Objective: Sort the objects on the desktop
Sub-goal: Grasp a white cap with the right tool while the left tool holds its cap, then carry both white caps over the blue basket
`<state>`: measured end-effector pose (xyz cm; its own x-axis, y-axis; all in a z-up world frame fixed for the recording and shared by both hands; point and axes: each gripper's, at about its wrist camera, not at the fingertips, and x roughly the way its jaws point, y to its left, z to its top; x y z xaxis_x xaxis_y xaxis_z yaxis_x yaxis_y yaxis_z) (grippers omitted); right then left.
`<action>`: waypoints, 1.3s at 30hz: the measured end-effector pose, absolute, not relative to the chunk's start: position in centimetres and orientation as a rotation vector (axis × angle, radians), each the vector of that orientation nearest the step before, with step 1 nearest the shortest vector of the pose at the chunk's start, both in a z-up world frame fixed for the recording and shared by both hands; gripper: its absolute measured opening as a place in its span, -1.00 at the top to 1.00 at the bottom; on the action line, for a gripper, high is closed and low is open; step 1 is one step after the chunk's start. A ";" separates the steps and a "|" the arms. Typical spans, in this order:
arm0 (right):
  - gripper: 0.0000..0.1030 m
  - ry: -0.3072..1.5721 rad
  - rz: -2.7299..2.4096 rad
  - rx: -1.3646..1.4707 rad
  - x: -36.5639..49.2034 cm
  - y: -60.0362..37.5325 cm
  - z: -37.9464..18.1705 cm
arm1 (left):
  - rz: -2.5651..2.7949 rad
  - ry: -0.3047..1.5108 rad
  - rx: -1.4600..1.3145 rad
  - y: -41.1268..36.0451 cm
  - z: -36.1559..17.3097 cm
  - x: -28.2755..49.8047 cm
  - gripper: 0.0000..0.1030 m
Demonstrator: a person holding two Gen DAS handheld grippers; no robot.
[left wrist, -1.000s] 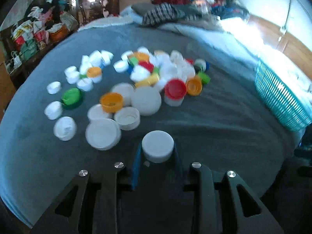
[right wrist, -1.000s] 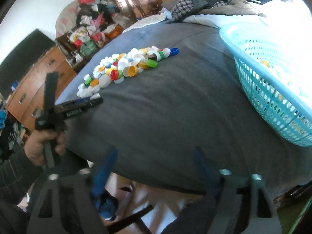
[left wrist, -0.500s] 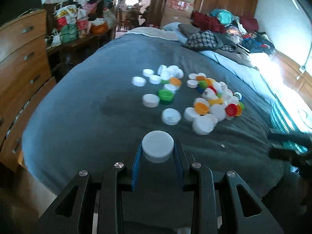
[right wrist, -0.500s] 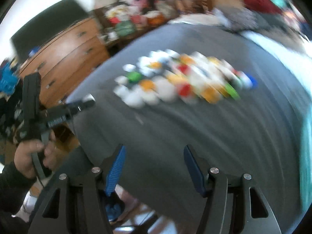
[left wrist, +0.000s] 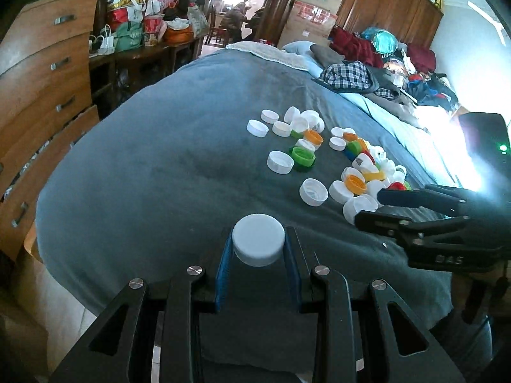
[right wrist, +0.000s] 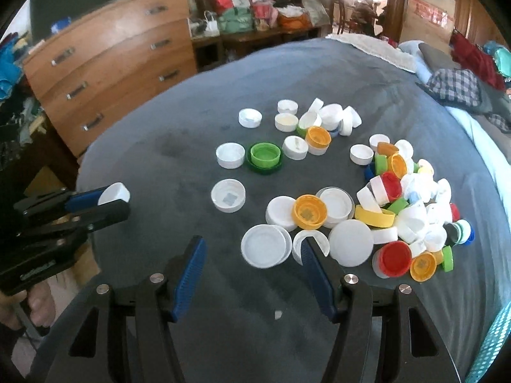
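Note:
Several loose bottle caps [right wrist: 383, 210], white, orange, green, red and yellow, lie heaped on a grey-blue bed cover [right wrist: 179, 146]; the same pile [left wrist: 351, 166] shows right of centre in the left wrist view. My left gripper [left wrist: 258, 249] is shut on a white cap [left wrist: 258, 244] and hangs over the near part of the bed, left of the pile. From the right wrist view it [right wrist: 123, 201] sits at the left edge, the white cap [right wrist: 113, 195] between its pads. My right gripper [right wrist: 252, 271] is open above the pile's near edge, over a flat white lid [right wrist: 265, 250], gripping nothing.
A wooden dresser [right wrist: 105, 63] stands left of the bed, with bags piled on a low shelf behind. A teal basket [right wrist: 491, 344] shows at the lower right corner. Clothes and a checked shirt [left wrist: 351, 75] lie at the far end of the bed.
The left gripper has drawn back and leftward from the pile, still holding the white cap. The right gripper has swung from the basket side across to the pile, its jaws staying apart.

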<state>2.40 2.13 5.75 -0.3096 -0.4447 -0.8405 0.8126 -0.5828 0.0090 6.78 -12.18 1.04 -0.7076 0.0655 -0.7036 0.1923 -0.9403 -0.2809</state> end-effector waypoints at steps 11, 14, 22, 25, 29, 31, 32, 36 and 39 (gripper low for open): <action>0.34 0.533 -1.991 1.092 2.6 2.8 6.5 | -2.808 0.500 1.176 -12.0 1.3 6.8 0.49; 0.34 0.468 -2.026 1.065 3.0 4.4 8.4 | -2.820 0.472 1.173 -11.7 1.9 6.7 0.49; 0.34 0.355 -2.120 1.022 3.7 9.5 12.3 | -2.898 0.386 1.141 -8.8 4.8 6.0 0.49; 0.34 0.320 -2.158 1.009 3.9 11.7 13.7 | -2.939 0.341 1.139 -7.0 6.0 5.4 0.49; 0.34 0.284 -2.216 0.990 4.1 14.8 14.9 | -2.979 0.267 1.167 -4.0 7.4 4.1 0.49; 0.34 0.266 -2.240 0.988 4.0 16.4 15.3 | -2.994 0.215 1.190 -2.1 7.9 3.3 0.49; 0.33 0.254 -2.253 0.990 4.0 17.2 15.5 | -2.996 0.191 1.201 -1.3 8.1 3.0 0.49; 0.34 0.221 -2.303 0.995 3.6 20.6 15.9 | -3.015 0.095 1.244 2.8 9.0 1.2 0.49; 0.33 0.190 -2.348 0.997 3.3 23.4 16.4 | -3.039 0.021 1.265 6.1 10.0 -0.3 0.49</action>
<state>3.31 23.44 16.38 -0.5558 -0.4530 -0.6971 0.5591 -0.8242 0.0898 -0.33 6.06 9.99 -0.6950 0.1432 -0.7046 -0.1334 -0.9886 -0.0694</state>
